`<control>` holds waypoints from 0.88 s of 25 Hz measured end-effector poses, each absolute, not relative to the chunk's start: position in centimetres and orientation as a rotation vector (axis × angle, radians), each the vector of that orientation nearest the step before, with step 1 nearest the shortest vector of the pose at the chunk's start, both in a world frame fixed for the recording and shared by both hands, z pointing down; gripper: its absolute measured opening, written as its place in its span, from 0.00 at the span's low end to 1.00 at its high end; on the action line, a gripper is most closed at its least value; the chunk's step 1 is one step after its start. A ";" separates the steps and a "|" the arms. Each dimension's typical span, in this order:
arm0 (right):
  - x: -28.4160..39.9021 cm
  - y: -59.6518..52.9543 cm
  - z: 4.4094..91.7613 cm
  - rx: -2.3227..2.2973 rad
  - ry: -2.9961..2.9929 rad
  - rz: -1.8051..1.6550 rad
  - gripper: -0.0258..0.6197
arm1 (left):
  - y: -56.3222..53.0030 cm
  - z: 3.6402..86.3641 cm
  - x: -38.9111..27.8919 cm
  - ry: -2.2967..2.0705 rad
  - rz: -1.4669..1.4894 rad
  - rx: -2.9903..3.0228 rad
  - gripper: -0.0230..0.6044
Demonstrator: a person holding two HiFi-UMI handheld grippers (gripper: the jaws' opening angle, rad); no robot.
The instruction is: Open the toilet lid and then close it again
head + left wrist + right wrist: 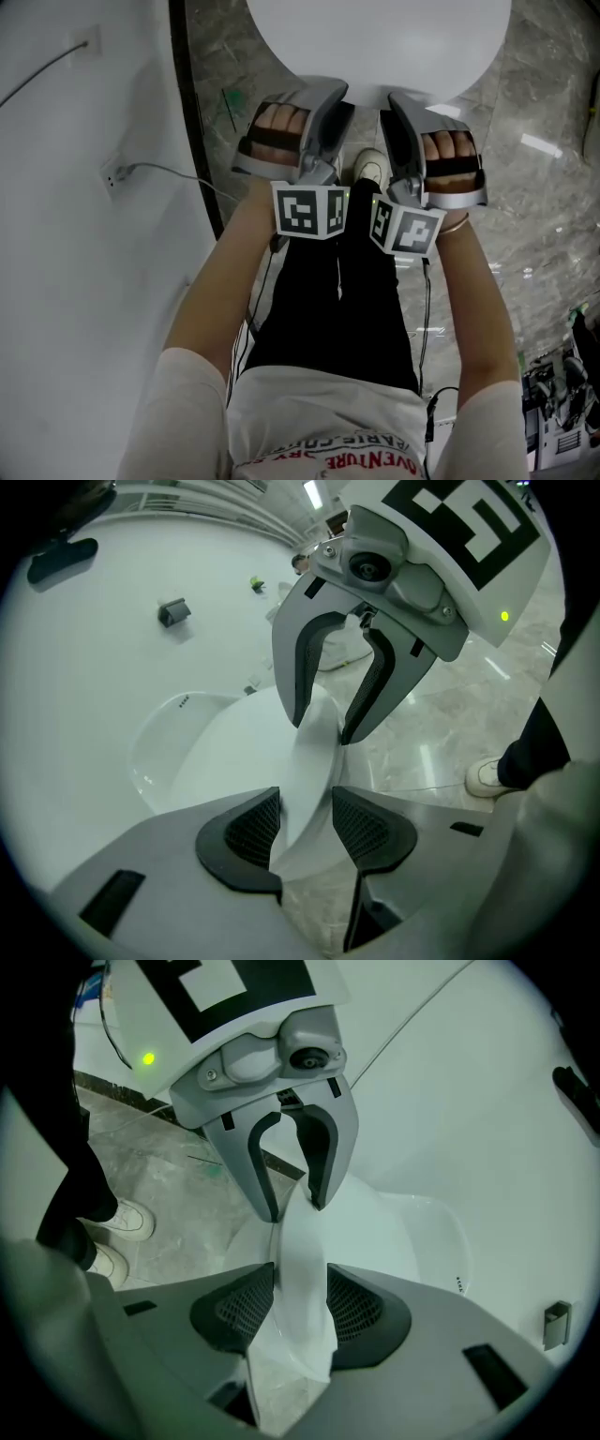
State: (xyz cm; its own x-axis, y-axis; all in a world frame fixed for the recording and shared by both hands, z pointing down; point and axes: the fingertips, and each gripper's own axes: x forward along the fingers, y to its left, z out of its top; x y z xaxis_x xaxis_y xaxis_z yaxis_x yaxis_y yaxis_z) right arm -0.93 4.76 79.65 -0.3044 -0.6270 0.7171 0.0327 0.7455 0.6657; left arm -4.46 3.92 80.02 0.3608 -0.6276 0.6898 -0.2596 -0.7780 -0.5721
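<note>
Both grippers sit side by side at the near rim of the white toilet lid [375, 37], which lies down flat, its oval top facing up at the head camera. The left gripper [307, 819] has its fingers [248, 832] spread apart, and the lid's rim runs through the gap between the ribbed black pads without being pinched. It is the same on the other side: the right gripper [300, 1309] stands with its fingers apart, and the rim fills most of the gap between them. Each gripper carries a marker cube [309, 211] of black and white squares, and a green light glows beside it. Below is grey marbled floor [525, 216], and a white shoe [372, 167] pokes out between the two hands. A thin cable [159, 171] trails across the white wall [84, 300] on the left. On the person's shirt [328, 412], red print seen upside down reads partly "VENTURE"; the rest is too broken to read.
</note>
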 end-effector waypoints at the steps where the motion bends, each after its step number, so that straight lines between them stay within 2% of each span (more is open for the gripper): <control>1: -0.9 4.8 79.6 0.475 -1.771 -0.700 0.26 | 3.9 80.0 -4.5 0.783 -1.393 -2.266 0.33; 14: -0.7 4.8 75.1 0.487 -1.801 -0.711 0.26 | 3.6 76.1 -4.6 0.819 -1.358 -2.327 0.33; 16: -0.8 4.7 73.7 0.502 -1.812 -0.704 0.26 | 3.3 74.6 -4.7 0.827 -1.314 -2.338 0.28; 18: -0.8 4.6 72.3 0.507 -1.816 -0.707 0.26 | 3.2 73.1 -4.6 0.825 -1.288 -2.363 0.28; 22: -0.7 4.4 69.3 0.493 -1.818 -0.737 0.18 | 2.6 69.8 -4.4 0.826 -1.255 -2.396 0.27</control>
State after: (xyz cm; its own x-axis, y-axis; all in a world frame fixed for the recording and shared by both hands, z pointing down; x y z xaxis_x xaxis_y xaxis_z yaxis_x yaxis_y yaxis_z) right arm -0.71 4.41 69.29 -0.3520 -0.6423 0.6809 0.0134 0.7239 0.6898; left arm -4.35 2.59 69.78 0.4496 -0.6196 0.6434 -0.3461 -0.7848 -0.5140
